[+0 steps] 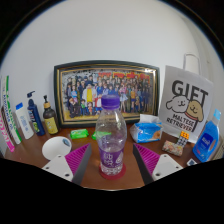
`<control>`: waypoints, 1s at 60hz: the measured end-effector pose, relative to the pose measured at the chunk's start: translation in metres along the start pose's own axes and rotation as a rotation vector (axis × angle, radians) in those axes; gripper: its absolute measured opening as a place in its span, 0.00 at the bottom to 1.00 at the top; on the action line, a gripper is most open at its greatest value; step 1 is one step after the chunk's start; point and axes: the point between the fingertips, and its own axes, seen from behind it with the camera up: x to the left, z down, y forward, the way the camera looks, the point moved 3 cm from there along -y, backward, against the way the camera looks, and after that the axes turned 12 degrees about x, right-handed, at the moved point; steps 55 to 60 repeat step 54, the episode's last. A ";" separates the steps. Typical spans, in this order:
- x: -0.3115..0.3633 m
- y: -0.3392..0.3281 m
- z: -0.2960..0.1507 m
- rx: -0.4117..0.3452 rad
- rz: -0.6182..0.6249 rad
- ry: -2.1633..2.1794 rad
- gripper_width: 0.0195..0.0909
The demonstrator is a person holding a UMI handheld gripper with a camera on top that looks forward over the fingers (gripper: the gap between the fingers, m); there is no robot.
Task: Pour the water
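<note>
Gripper view: tongs (111, 165) open wide, pink pads (148, 160) on the inner faces of both fingers. A bottle (110, 136) with a purple cap and purple label stands upright on the brown tabletop (128, 182), between the fingers, with a gap at either side; the tongs hold nothing. Water inside the bottle looks near full. Beyond the bottle, a framed group photo (107, 93) leans against the white wall. Left of the left finger: a white round object (56, 148) just beside the fingertip, and further back a row of tubes and pump bottles (30, 115). A small green item (79, 133) lies between that row and the bottle. Right of the bottle: a blue-and-white pack (149, 130), a white "GIFT" bag (188, 108) behind it, and a blue spray bottle (209, 138) at far right.
</note>
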 end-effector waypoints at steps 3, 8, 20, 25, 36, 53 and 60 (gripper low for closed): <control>0.001 -0.018 0.003 0.034 0.012 -0.008 0.93; 0.006 -0.054 0.009 0.087 0.030 0.010 0.92; 0.028 -0.160 0.027 0.170 0.061 0.001 0.93; 0.040 -0.197 0.037 0.184 0.078 0.007 0.92; 0.050 -0.255 0.054 0.196 0.094 -0.043 0.93; 0.055 -0.289 0.063 0.176 0.103 -0.056 0.93; 0.054 -0.289 0.062 0.174 0.105 -0.057 0.93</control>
